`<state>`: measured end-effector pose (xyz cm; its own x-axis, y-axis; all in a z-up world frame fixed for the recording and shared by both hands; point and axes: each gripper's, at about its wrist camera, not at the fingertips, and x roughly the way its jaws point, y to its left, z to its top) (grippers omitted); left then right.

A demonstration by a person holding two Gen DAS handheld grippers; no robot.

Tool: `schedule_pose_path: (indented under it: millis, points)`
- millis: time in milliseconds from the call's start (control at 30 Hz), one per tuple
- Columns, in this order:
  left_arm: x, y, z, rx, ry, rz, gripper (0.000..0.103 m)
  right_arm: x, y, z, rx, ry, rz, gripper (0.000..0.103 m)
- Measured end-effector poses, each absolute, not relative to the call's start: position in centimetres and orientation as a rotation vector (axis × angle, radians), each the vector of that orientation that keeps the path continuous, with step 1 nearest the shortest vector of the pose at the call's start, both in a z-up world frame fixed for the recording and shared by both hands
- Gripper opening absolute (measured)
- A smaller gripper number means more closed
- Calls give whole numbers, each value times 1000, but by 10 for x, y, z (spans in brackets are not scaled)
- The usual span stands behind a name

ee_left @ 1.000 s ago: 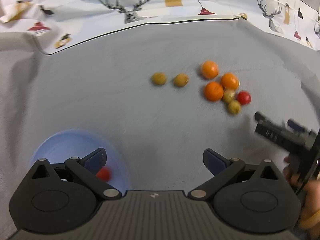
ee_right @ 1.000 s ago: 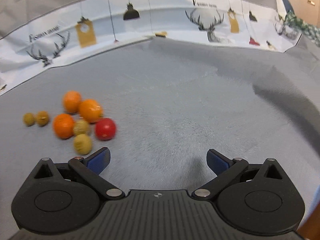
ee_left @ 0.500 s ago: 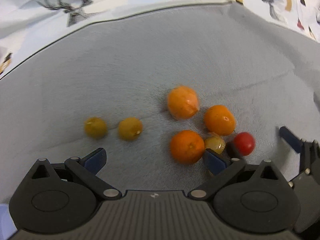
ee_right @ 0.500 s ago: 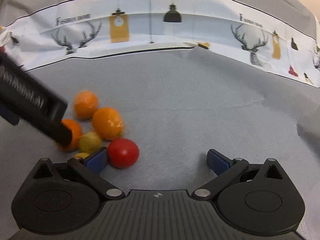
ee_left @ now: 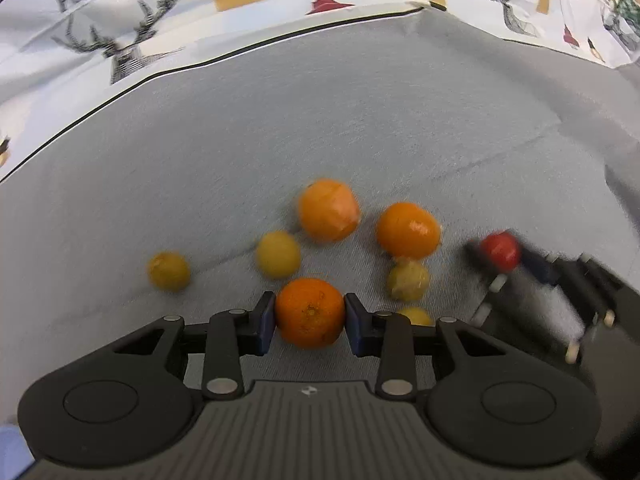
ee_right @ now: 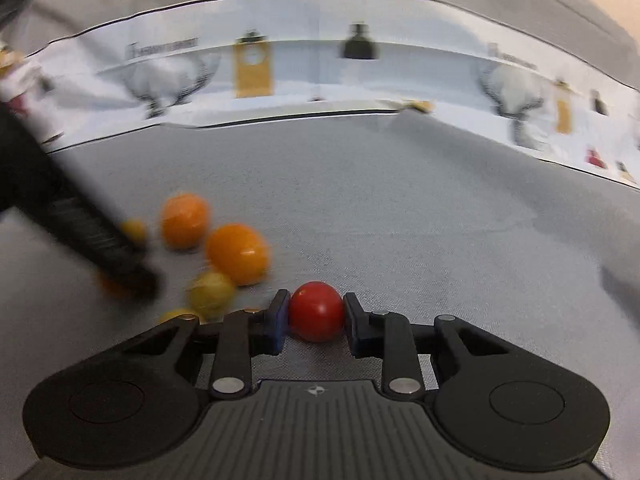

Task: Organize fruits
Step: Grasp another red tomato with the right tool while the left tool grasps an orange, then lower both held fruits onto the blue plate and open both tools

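Gripping an orange [ee_left: 310, 312] square between its two blue pads, the left gripper [ee_left: 310, 314] has it pinched down low on the grey cloth [ee_left: 360, 128], closest of the whole fruit pile to that camera. Using that orange as the anchor: two more oranges sit behind it, one [ee_left: 329, 210] straight back and another [ee_left: 408, 230] back and to the right. Two small yellow fruits lie to its left, one [ee_left: 278, 254] just beside it and one [ee_left: 169, 271] further out. To its right there's a yellow-green fruit [ee_left: 408, 280], and another yellow one [ee_left: 416, 315] mostly hidden behind the gripper's finger.

Further right again, the right gripper [ee_right: 316, 314] is clamped on a red tomato [ee_right: 317, 311], pads pressed on both sides. That view is pretty blurry, so can't say if the tomato is touching the cloth or lifted off it.

Behind all of it runs a white printed cloth [ee_left: 160, 32] with deer heads and lamps, along the far edge of the grey one.
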<state>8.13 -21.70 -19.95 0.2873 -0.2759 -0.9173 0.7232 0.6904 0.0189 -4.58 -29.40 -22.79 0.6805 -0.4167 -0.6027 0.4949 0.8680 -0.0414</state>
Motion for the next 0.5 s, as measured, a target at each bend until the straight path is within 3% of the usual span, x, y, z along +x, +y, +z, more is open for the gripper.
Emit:
schedule_pose_path:
  millis: [300,500]
  points:
    - [53,-136,-133,426,1084,-659,40,-73,-328,-220,269,553,-728,29]
    - [17,-58,-80,399,1057,-578,40,-110,-307,-178,310,505,-721,29]
